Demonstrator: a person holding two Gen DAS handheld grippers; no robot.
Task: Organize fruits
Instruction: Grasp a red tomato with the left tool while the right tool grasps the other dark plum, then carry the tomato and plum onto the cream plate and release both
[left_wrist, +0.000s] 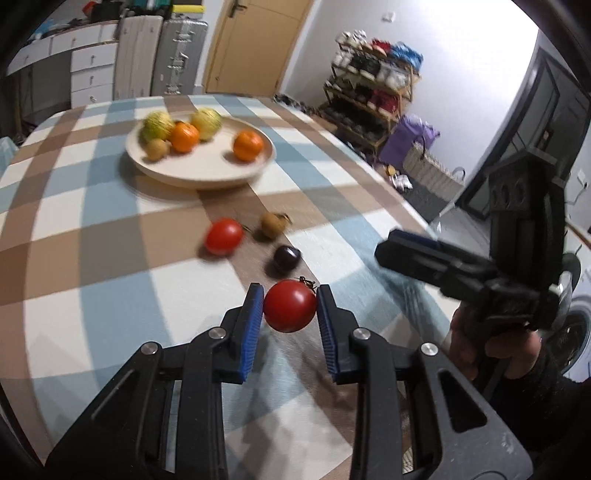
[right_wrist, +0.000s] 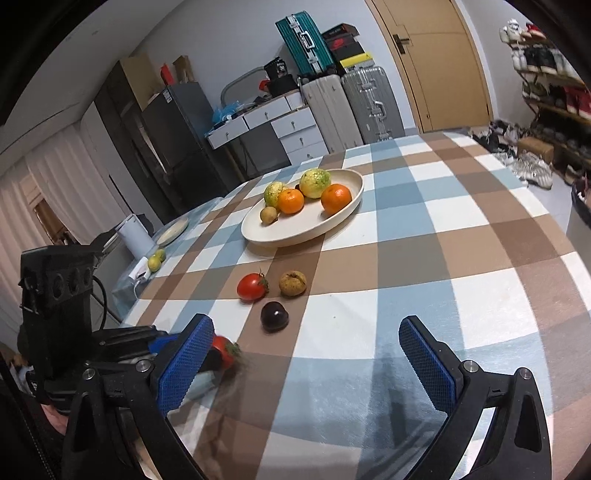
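Note:
My left gripper (left_wrist: 290, 308) is shut on a red tomato (left_wrist: 290, 311), held just above the checked tablecloth; the same tomato (right_wrist: 224, 350) shows partly behind my right gripper's left finger. Ahead lie a second tomato (left_wrist: 224, 236) (right_wrist: 252, 287), a brown round fruit (left_wrist: 274, 224) (right_wrist: 292, 283) and a dark plum (left_wrist: 285, 259) (right_wrist: 274, 315). Farther back a cream plate (left_wrist: 201, 173) (right_wrist: 295, 232) holds two oranges, two green-yellow fruits and a small brown fruit. My right gripper (right_wrist: 306, 363) stands open over the cloth, empty; it also appears at the right (left_wrist: 410, 254), held by a hand.
The round table (right_wrist: 461, 240) carries a blue, brown and white checked cloth. A shoe rack (left_wrist: 369, 85) and a purple bag (left_wrist: 406, 142) stand beyond the table's right edge. Suitcases (right_wrist: 354, 107) and white drawers (right_wrist: 291, 129) line the far wall. A side surface (right_wrist: 155, 258) at left holds small items.

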